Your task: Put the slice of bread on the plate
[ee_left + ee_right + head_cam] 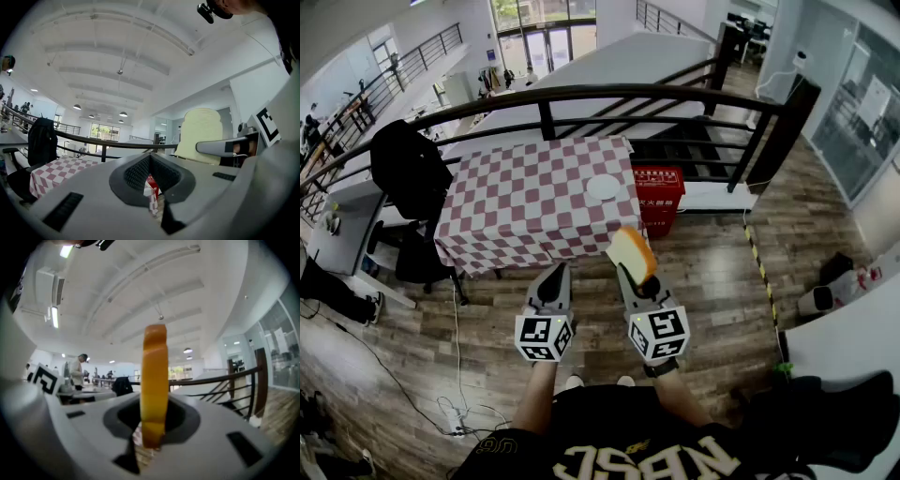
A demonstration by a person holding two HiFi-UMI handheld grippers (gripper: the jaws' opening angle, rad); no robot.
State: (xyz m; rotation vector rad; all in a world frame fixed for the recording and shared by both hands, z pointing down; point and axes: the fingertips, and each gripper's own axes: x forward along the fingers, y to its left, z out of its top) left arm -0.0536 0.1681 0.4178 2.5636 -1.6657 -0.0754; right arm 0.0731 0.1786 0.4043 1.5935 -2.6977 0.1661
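1. The right gripper [636,274] has its jaws clamped on the lower edge of the pale, orange-crusted slice of bread [632,251]. The slice stands upright with most of its height above the pads. A soft slice pinched so low can bend, tear at the pinch, or tip out if the gripper jerks.
2. The small round white plate [603,187] sits on the table with the red-and-white checked cloth [516,206]. It is well apart from the bread, with bare wooden floor [712,281] between them. The whole carry looks yet to be done, and a slip on the way would probably drop the slice on the floor.
3. The plate lies near the cloth's far right corner, close to the black metal railing [609,94]. A red box [659,192] stands on the floor just beside that corner. Opening the jaws short or wide of the plate would likely leave the bread on the cloth or send it over the edge.
4. The slice is carried on edge. Let go upright, it may topple and end half off the rim, so it probably needs tilting flat first.
5. The left gripper [555,274] has its jaws together with nothing between them and hangs just beside the right one. A careless swing could knock the slice.
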